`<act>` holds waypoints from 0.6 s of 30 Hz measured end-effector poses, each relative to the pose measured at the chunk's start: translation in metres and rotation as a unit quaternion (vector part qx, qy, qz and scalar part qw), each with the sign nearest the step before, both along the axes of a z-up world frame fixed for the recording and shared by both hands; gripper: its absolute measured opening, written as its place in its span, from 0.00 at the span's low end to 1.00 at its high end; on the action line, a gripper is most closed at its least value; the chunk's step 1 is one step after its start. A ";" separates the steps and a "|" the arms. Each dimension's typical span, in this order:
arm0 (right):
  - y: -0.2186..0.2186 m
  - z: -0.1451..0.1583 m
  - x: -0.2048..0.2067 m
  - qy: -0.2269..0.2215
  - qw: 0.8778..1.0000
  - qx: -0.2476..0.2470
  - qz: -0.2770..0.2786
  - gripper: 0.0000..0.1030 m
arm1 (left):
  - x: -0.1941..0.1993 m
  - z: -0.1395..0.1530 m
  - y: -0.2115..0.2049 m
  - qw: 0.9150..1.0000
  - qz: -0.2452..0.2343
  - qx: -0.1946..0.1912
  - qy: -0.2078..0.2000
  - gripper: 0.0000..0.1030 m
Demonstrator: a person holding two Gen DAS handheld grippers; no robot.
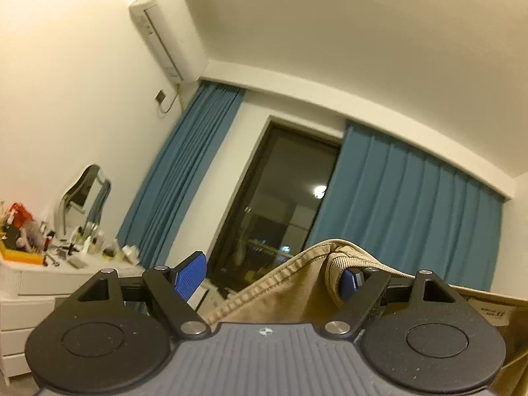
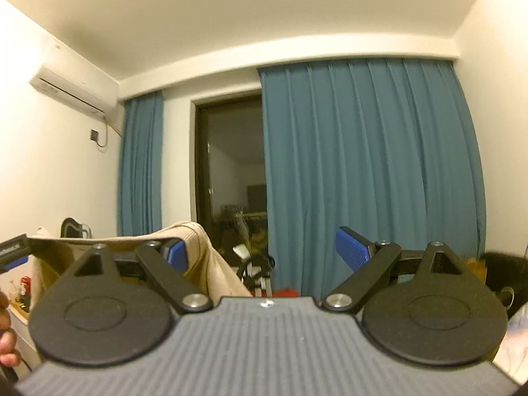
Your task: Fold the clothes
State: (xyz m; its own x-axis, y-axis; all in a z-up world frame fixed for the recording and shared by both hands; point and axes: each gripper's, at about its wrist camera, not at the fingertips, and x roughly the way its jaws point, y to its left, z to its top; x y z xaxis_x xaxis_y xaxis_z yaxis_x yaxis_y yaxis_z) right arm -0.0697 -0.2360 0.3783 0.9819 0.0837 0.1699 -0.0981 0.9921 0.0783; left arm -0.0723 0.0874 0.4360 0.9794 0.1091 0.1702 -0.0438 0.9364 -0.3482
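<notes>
Tan garment (image 1: pixel 290 293) with stitched hem, raised aloft, draped over one blue finger of each gripper

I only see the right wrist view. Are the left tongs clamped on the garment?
Observer: No. The left tongs stand wide open, and the tan garment only drapes over one blue pad.
Operator: Any edge showing there?
Observer: Yes, a stitched hem runs up between the pads.
Operator: What's off to their left?
Observer: A mirror standing on a cluttered white dresser.
</notes>
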 end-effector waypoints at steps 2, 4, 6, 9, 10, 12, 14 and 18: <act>-0.003 0.014 -0.015 -0.005 1.000 -0.010 0.002 0.88 | 0.001 -0.001 0.001 1.000 -0.012 0.002 0.006 0.81; -0.004 0.023 -0.026 -0.002 1.000 -0.016 0.004 0.88 | 0.001 -0.002 0.002 1.000 -0.023 0.004 0.011 0.82; -0.009 0.025 -0.031 0.006 1.000 -0.016 0.006 0.88 | 0.002 -0.003 0.004 0.999 -0.035 0.005 0.017 0.83; -0.015 0.019 -0.030 0.026 1.000 -0.002 0.015 0.88 | 0.003 -0.004 0.005 0.998 -0.053 0.008 0.025 0.83; -0.017 0.013 -0.025 0.032 0.999 0.001 0.013 0.88 | 0.003 -0.004 0.006 0.998 -0.058 0.009 0.028 0.85; -0.022 -0.001 -0.011 0.046 0.999 0.008 0.011 0.88 | 0.013 -0.015 0.006 0.997 -0.067 0.014 0.037 0.86; -0.026 -0.017 0.010 0.067 0.998 0.016 0.009 0.88 | 0.037 -0.035 0.004 0.996 -0.070 0.023 0.056 0.86; -0.033 -0.048 0.063 0.107 0.994 0.015 -0.004 0.88 | 0.094 -0.074 -0.003 0.991 -0.080 0.032 0.103 0.86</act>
